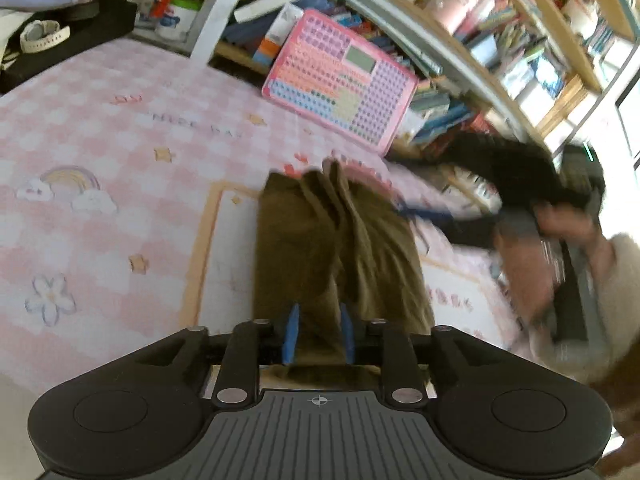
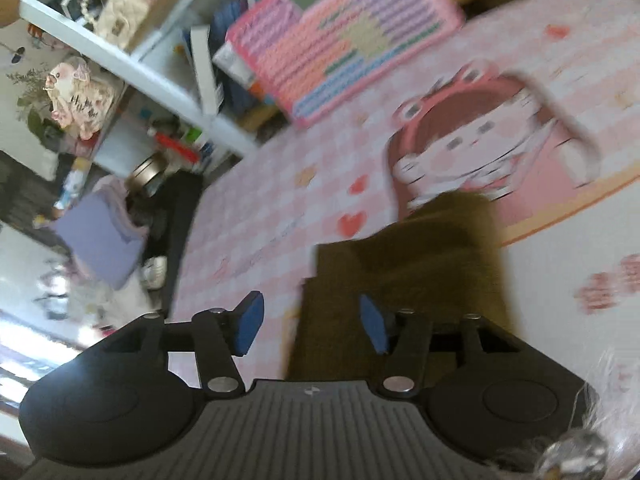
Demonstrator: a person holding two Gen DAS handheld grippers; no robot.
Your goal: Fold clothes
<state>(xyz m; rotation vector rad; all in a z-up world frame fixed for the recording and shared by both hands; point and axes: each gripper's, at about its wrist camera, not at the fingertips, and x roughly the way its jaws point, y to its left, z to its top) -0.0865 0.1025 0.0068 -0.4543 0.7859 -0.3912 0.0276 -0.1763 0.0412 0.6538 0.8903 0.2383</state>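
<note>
An olive-brown garment (image 1: 336, 240) lies bunched on the pink checked mat (image 1: 120, 160). My left gripper (image 1: 318, 334) is shut on the near edge of this garment, cloth pinched between its blue pads. In the right wrist view the same garment (image 2: 420, 264) lies folded in layers on the mat (image 2: 280, 208). My right gripper (image 2: 310, 324) is open just above the garment's left edge, with nothing between its pads. The right gripper and the hand holding it (image 1: 552, 216) show blurred at the right of the left wrist view.
A pink toy keyboard board (image 1: 340, 80) leans against a bookshelf (image 1: 500, 40) at the mat's far edge. Dark items and a white watch (image 1: 42, 36) sit at the far left. A lilac box (image 2: 100, 240) and clutter stand left of the mat.
</note>
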